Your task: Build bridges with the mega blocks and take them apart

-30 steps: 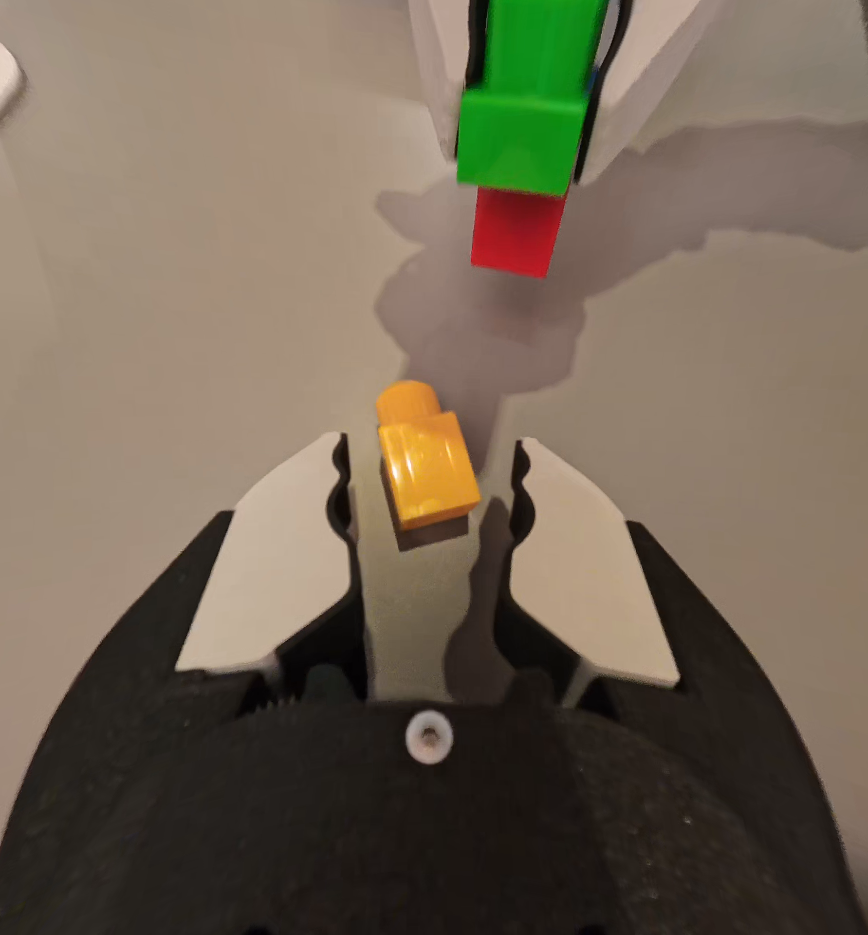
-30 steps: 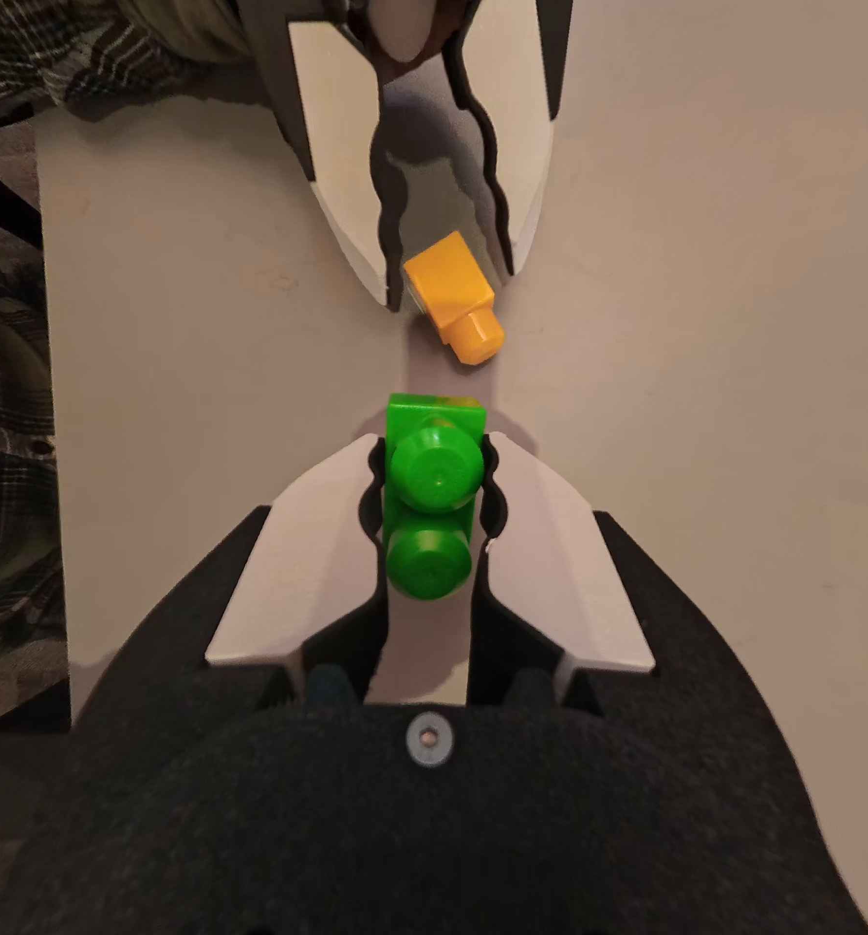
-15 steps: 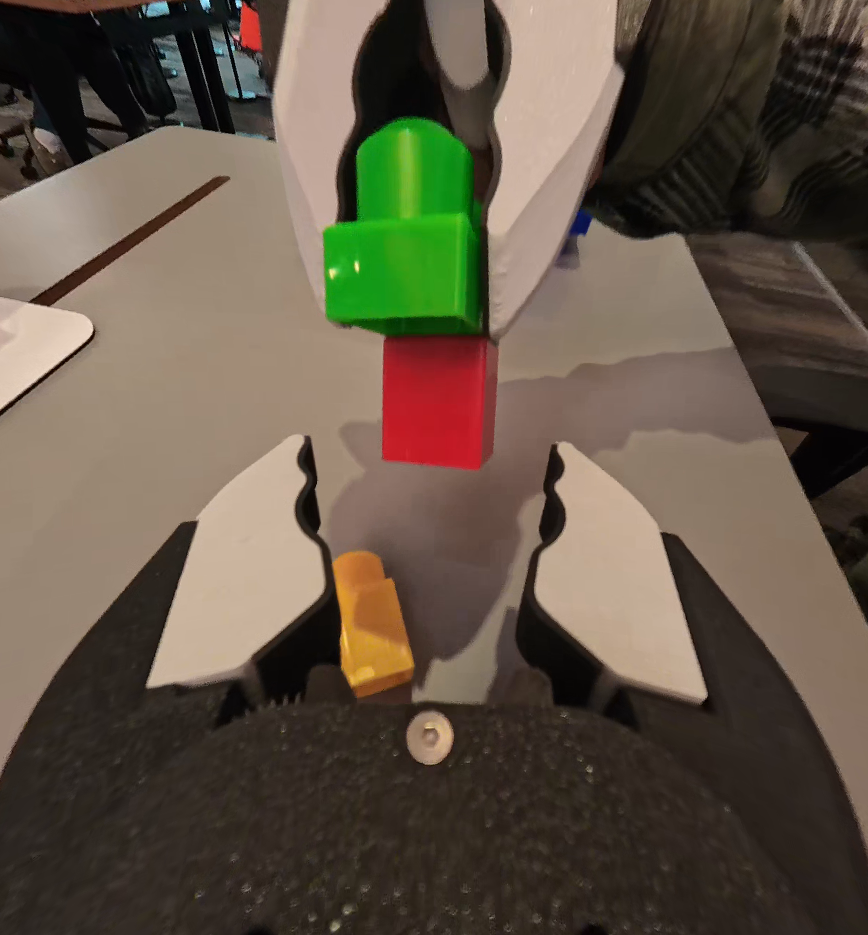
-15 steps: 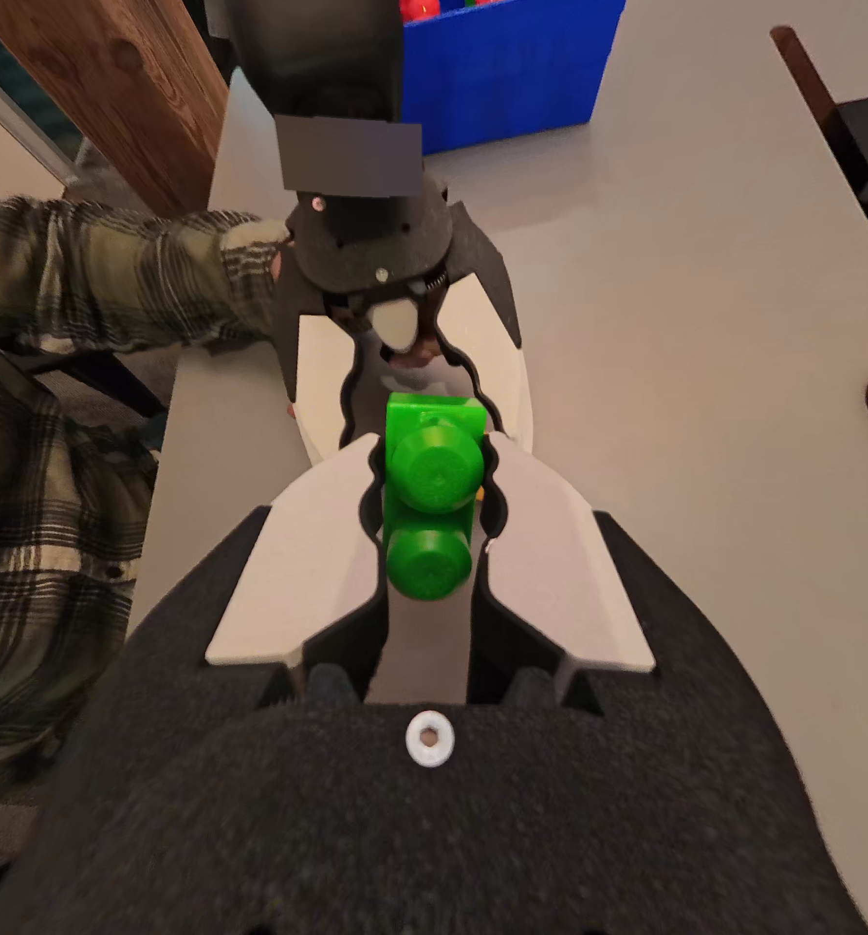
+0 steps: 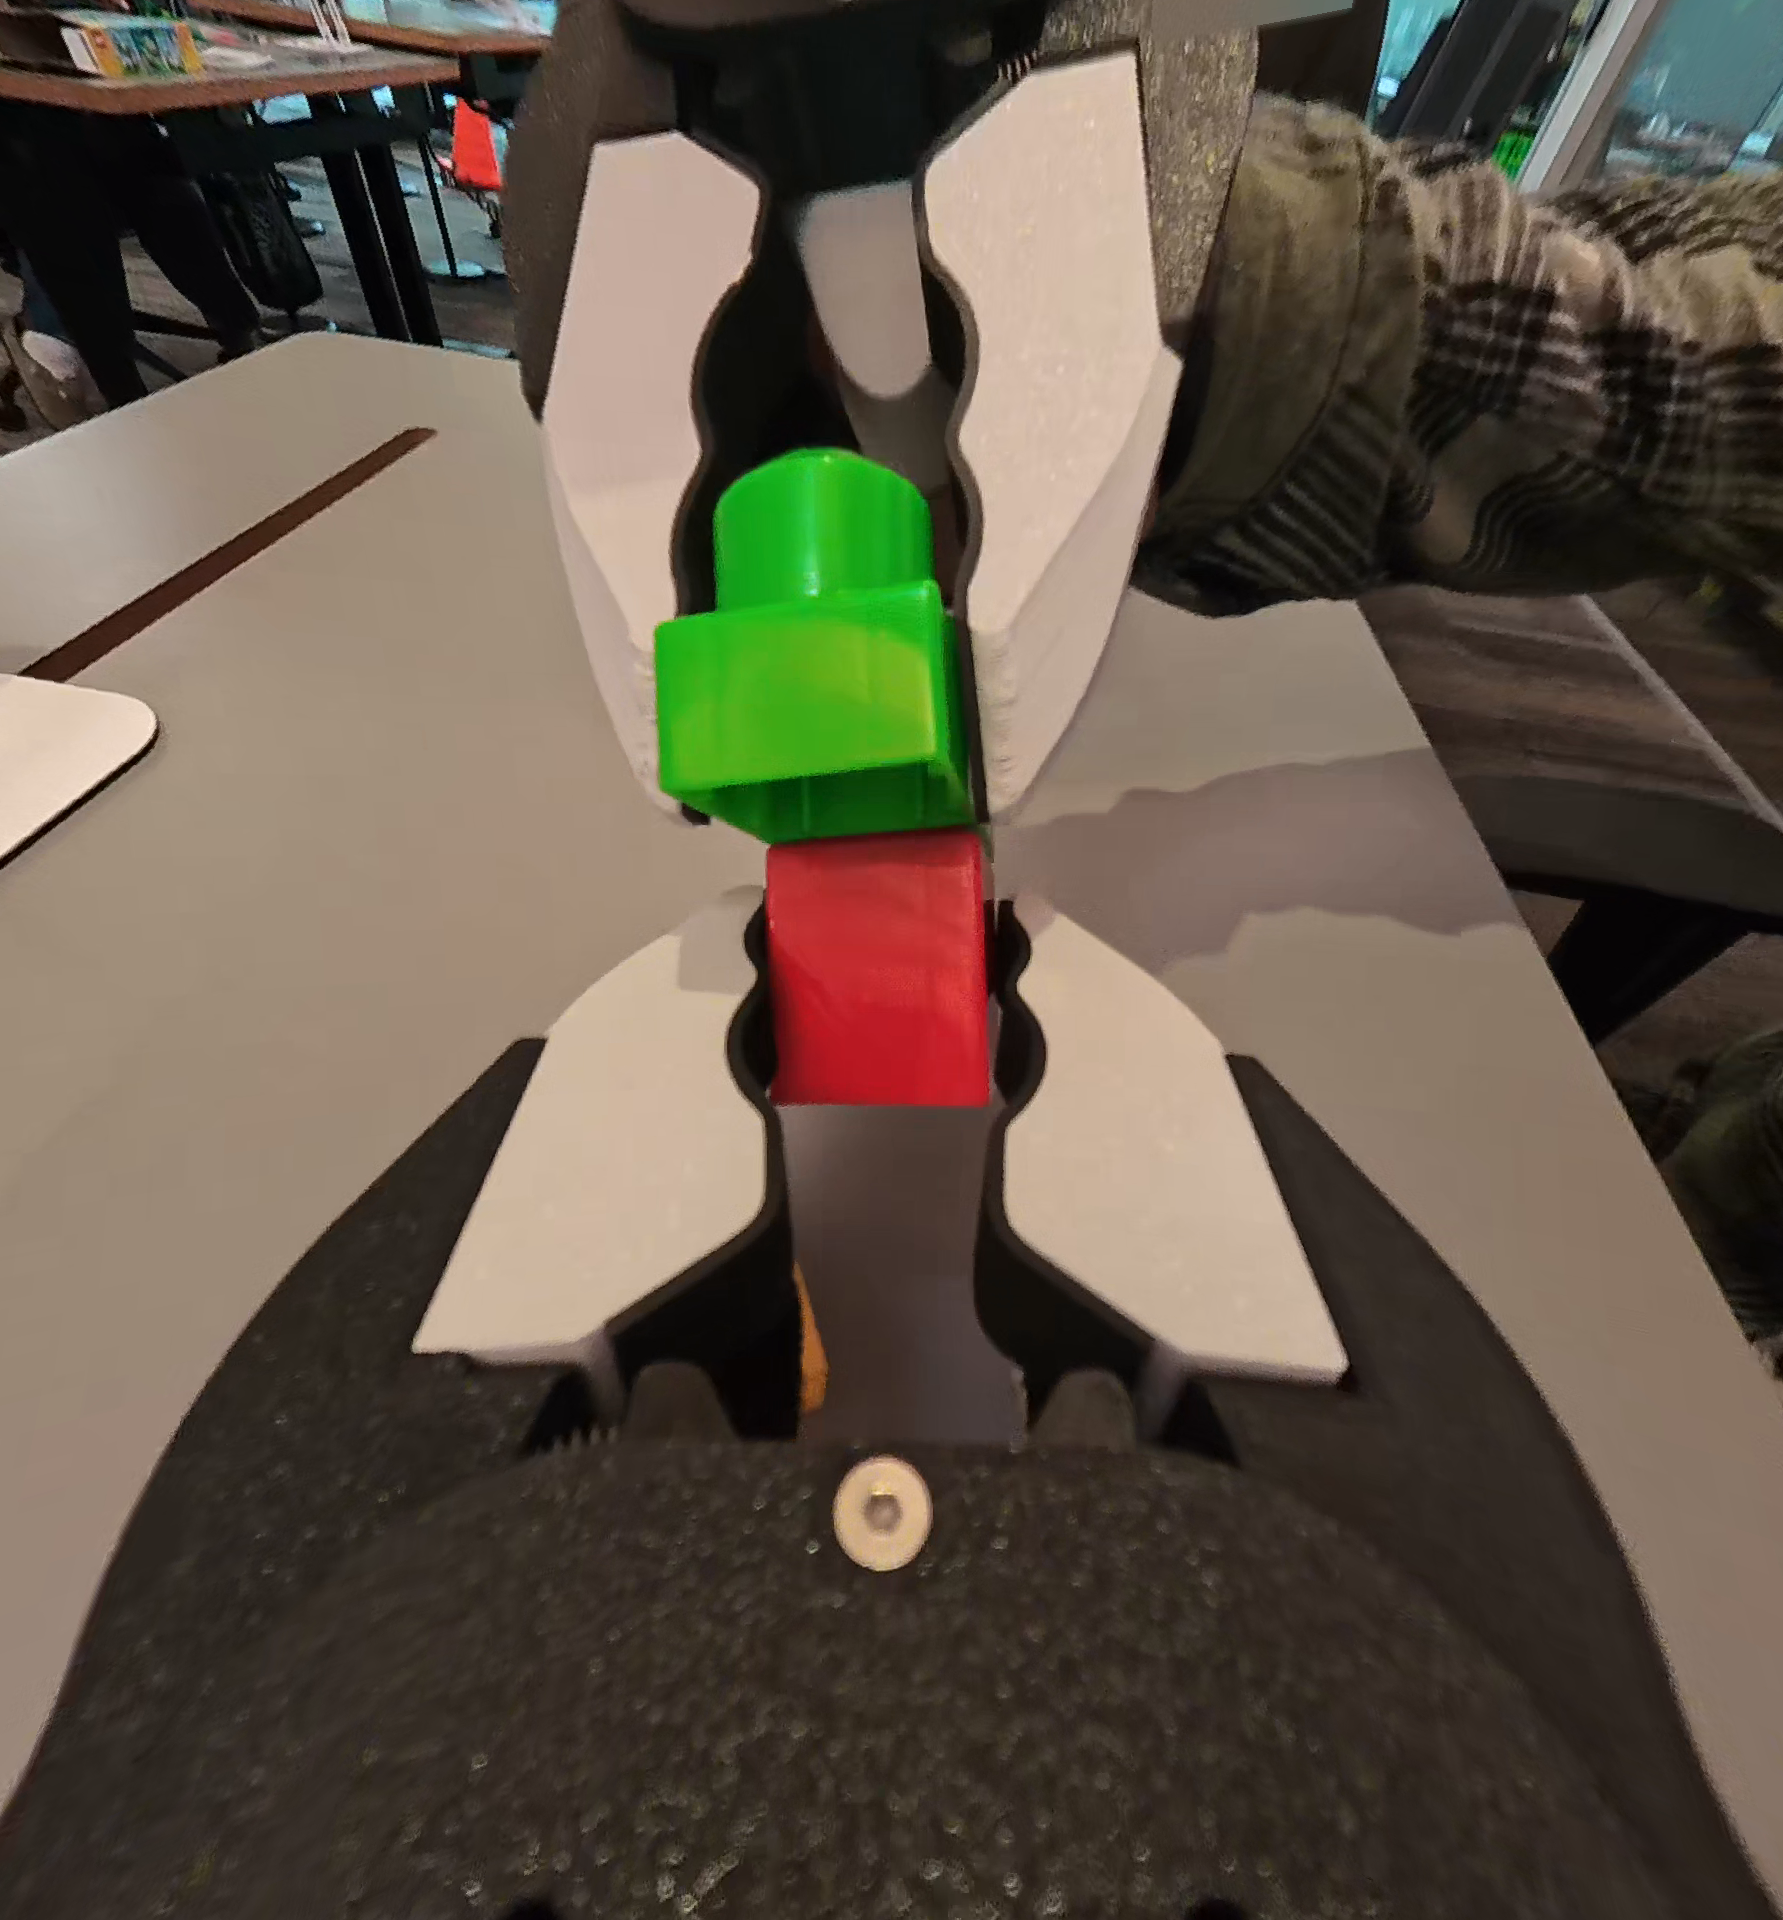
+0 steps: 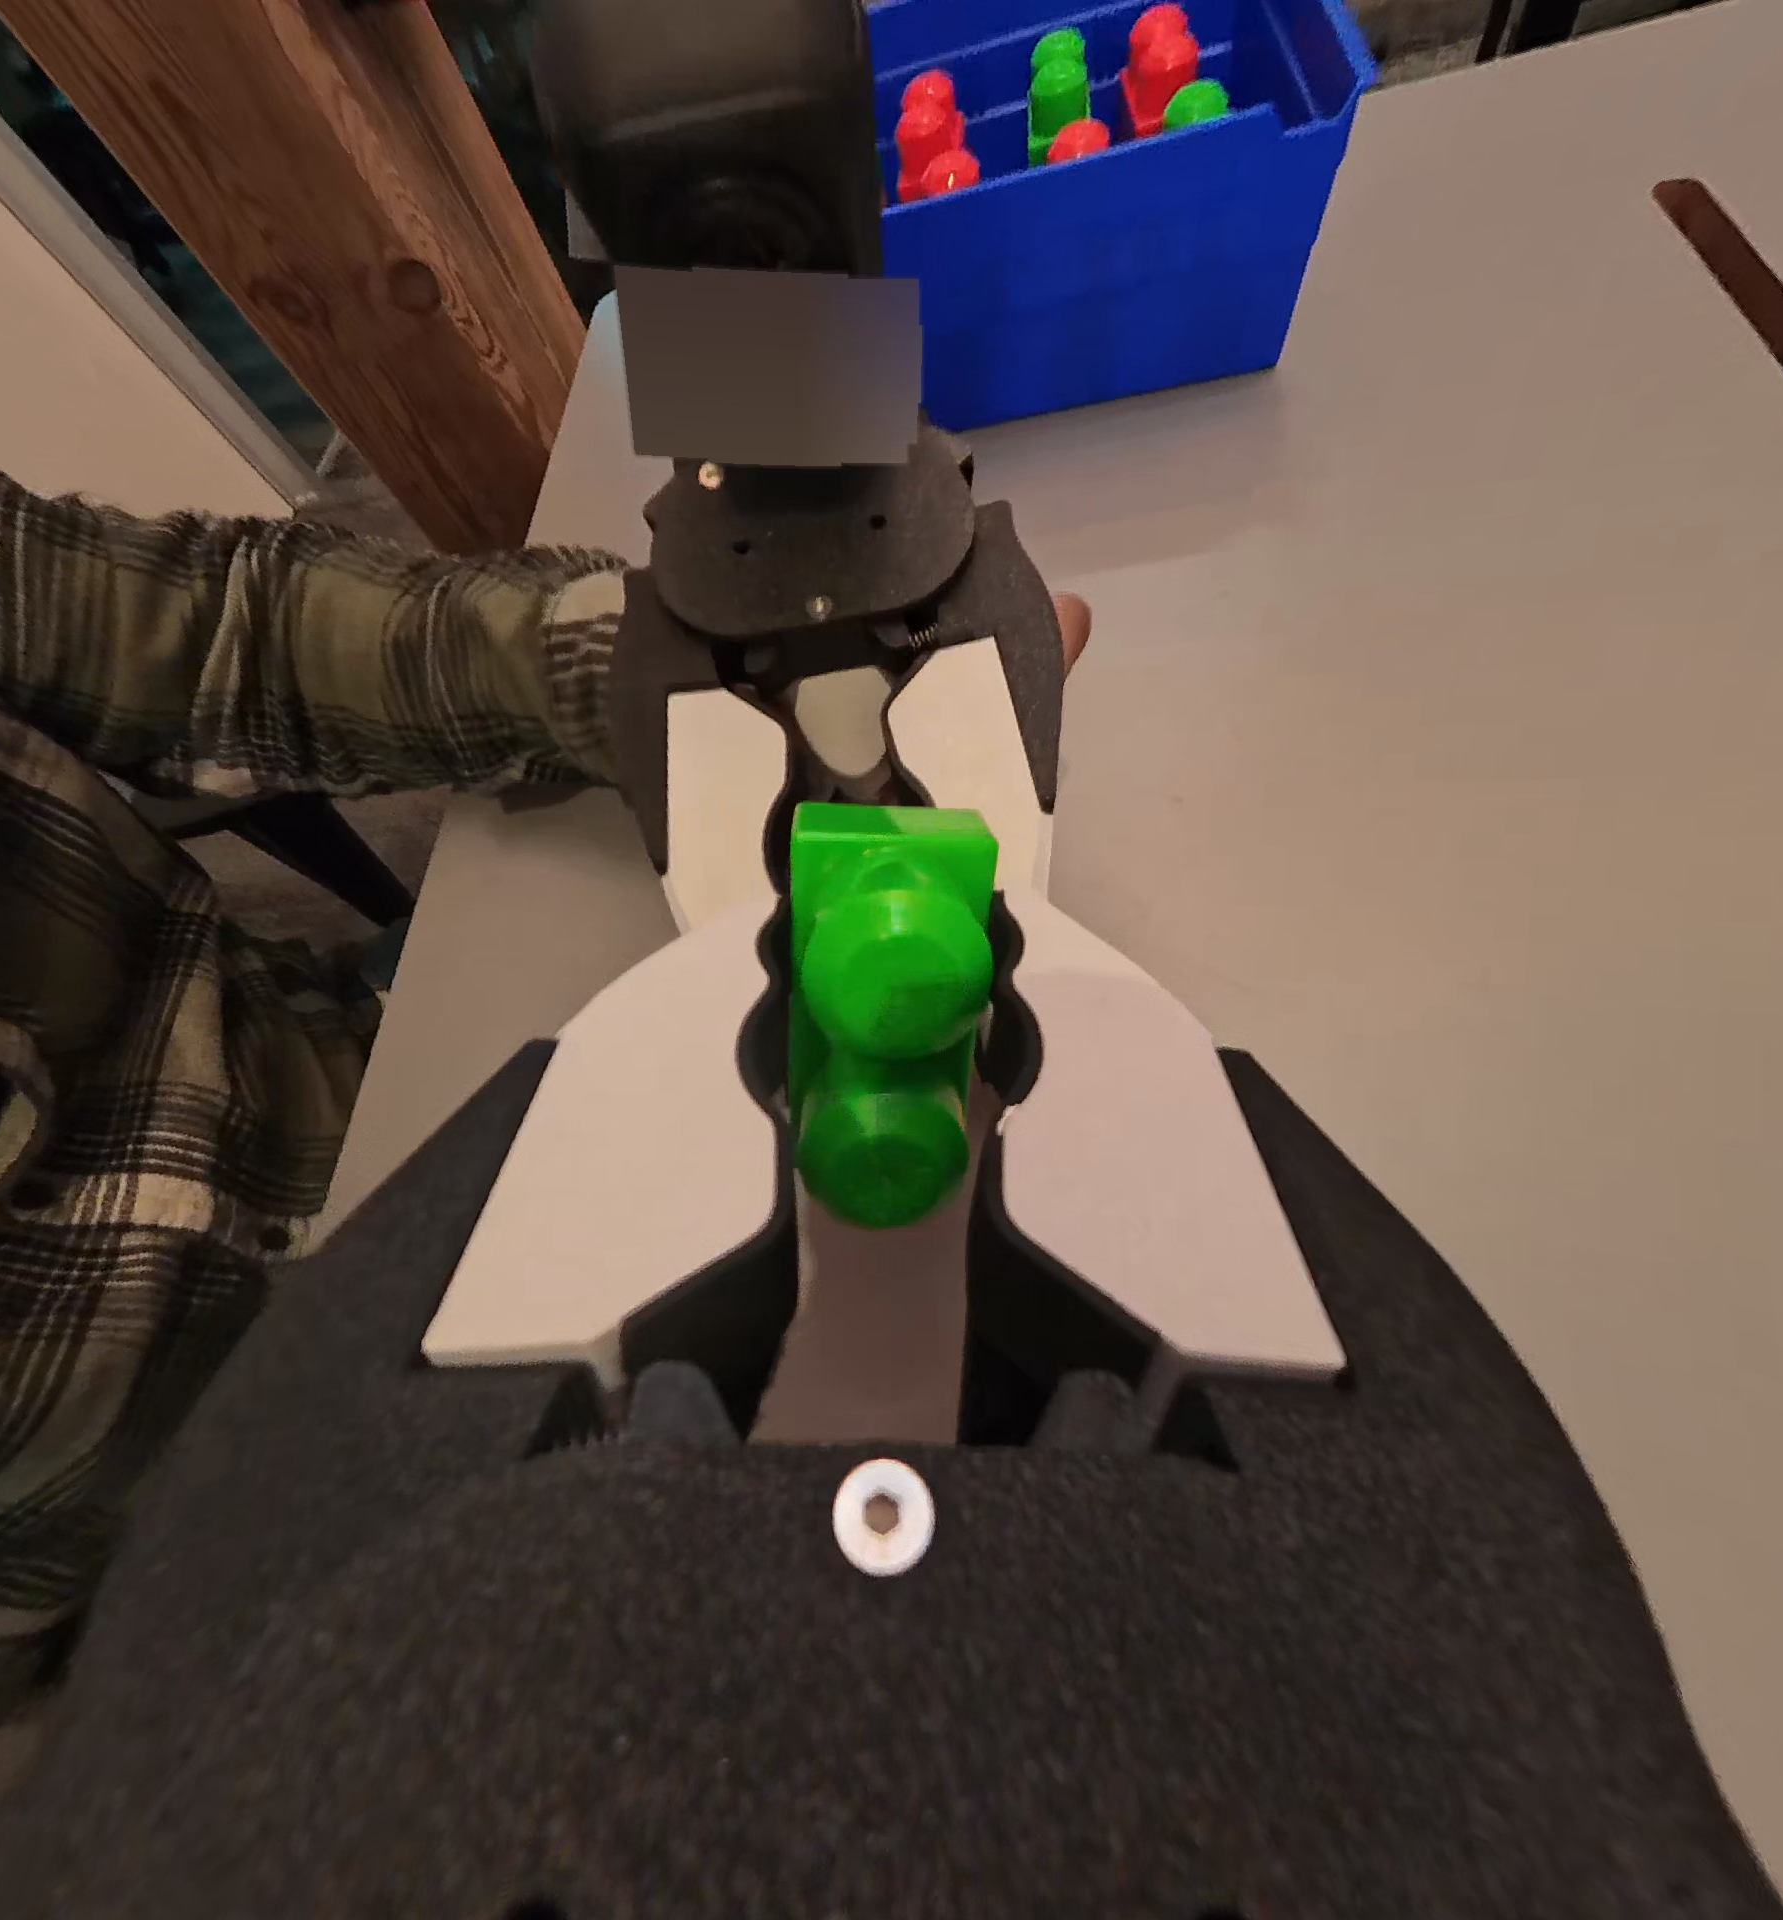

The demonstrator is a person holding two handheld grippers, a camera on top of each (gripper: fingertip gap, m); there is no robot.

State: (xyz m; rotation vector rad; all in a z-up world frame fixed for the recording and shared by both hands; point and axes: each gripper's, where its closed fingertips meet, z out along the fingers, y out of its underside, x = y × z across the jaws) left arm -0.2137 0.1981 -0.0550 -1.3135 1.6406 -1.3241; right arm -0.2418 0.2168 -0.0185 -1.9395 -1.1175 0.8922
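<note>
The left gripper (image 5: 879,977) has its jaws pressed against both flanks of the red block (image 5: 874,977), gripping it; directly above, at 12 o'clock, the right gripper (image 5: 822,717) comes in from the far side with its jaws clamped on the green block (image 5: 812,717), whose single visible stud in this view points up between the white fingers (image 5: 1053,416); the red block's top sits against the green block's underside — the two look joined, stacked green over red, and both are held clear of the grey table (image 5: 347,935)

From the right wrist view the right gripper (image 6: 892,997) grips the same green block (image 6: 892,997), two round studs facing the camera, one nearer and one farther along the jaws; the left gripper (image 6: 856,810) faces it at 12 o'clock, its tips just behind the green block; the red block is hidden there

Deep between the left fingers, at 6 o'clock under the red block, a sliver of something orange-yellow (image 5: 812,1361) shows on the table; what it is cannot be made out

Farther out: a plaid sleeve (image 5: 1552,395) at 2 o'clock behind the right gripper; a white board corner (image 5: 25,758) at 9 o'clock; in the right view a blue bin (image 6: 1126,239) at 1 o'clock on the table, with red and green blocks (image 6: 1053,94) in its compartments, and another plaid sleeve (image 6: 274,644) at 10 o'clock
</note>
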